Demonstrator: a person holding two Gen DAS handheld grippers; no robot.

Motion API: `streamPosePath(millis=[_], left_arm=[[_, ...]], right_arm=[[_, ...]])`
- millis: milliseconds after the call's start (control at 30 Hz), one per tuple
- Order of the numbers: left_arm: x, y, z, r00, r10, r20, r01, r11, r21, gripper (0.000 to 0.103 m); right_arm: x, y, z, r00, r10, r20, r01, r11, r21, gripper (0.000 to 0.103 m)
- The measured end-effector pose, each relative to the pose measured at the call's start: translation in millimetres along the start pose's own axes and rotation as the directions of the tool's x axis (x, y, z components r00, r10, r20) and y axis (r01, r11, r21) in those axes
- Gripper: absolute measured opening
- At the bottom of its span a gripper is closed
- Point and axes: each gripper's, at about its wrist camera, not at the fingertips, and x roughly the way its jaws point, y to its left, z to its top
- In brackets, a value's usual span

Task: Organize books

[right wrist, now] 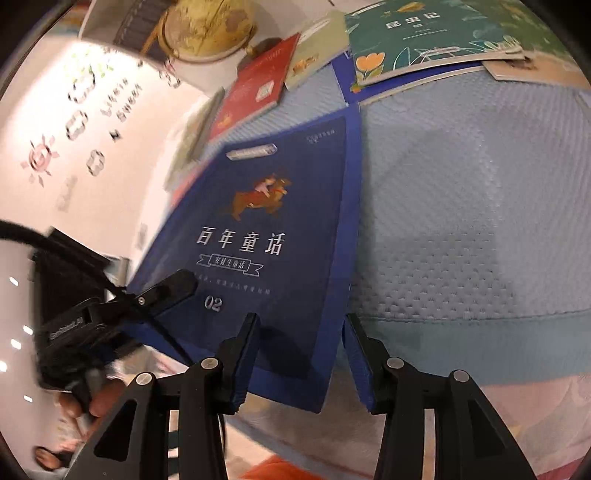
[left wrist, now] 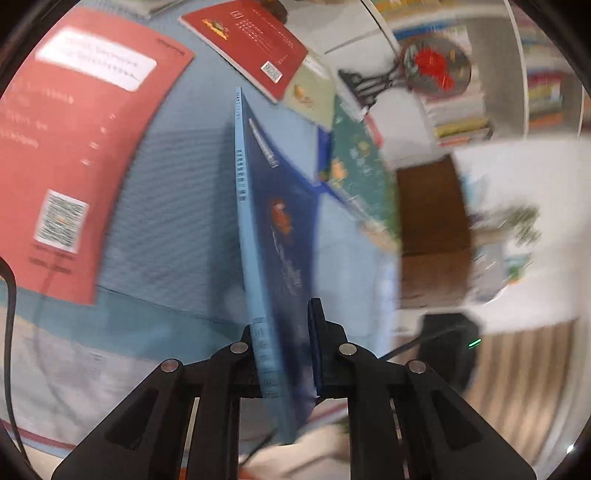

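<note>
Holding the navy book [left wrist: 280,236] edge-on, the left gripper [left wrist: 286,350] is clamped tight on its lower end, spine side up toward cam. Right gripper [right wrist: 301,354] sits part-open w/ the same book's near corner between its jaws; pads don't look pressed on the cover, gap visible on the right side. Book is raised off the blue mesh bed surface [right wrist: 461,206]. Open room: wide bare mesh to the right in the right wrist view. Obstacles: big red book [left wrist: 74,155] flat at left, smaller red book [left wrist: 247,40] beyond it, green book [right wrist: 424,37] at the far edge overlapping others. Globe [right wrist: 207,29] behind the books. Left-wrist frame blurred at right; shelf contents there unclear.
</note>
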Motion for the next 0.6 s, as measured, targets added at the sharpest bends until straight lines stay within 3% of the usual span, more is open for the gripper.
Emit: streamPosePath(millis=[33,100,200,300,333,367,400,500,533,600], left_arm=[[0,0,4,0.999,-0.051,-0.001,0.051,0.998,-0.033,0.012],[-2,-3,9,0.997,-0.082,-0.001,0.082,0.996,-0.047,0.012],[-3,-1,14,0.992,-0.126,-0.016,0.124,0.988,-0.088,0.012],[-3,8,17,0.989,-0.149,-0.018,0.145,0.980,-0.134,0.012],[-3,11,17,0.990,-0.142,-0.017,0.138,0.980,-0.145,0.012],[-4,12,16,0.992,-0.123,-0.016,0.120,0.982,-0.143,0.011],[-6,13,17,0.995,-0.098,-0.008,0.096,0.987,-0.130,0.011],[-12,8,17,0.998,0.067,0.005,-0.066,0.997,-0.032,0.011],[-13,0,15,0.989,0.144,0.019,-0.145,0.989,0.033,0.011],[-14,-15,9,0.976,0.216,0.043,-0.220,0.967,0.132,0.011]], right_arm=[[-5,-4,1,0.999,0.041,0.004,-0.041,0.999,0.029,0.050],[-10,-14,2,0.993,0.118,0.003,-0.118,0.988,0.096,0.060],[-7,-29,3,0.973,0.230,0.013,-0.228,0.956,0.184,0.061],[13,-41,5,0.935,0.354,0.017,-0.344,0.893,0.290,0.061],[22,-43,5,0.920,0.392,0.026,-0.379,0.867,0.325,0.059],[27,-43,5,0.908,0.418,0.036,-0.404,0.849,0.340,0.044],[29,-43,4,0.894,0.446,0.039,-0.431,0.832,0.349,0.036],[25,-31,6,0.921,0.388,0.035,-0.381,0.877,0.293,0.023],[16,-18,7,0.951,0.308,0.035,-0.308,0.926,0.221,0.023],[7,6,8,0.982,0.187,0.037,-0.190,0.978,0.090,0.021]])
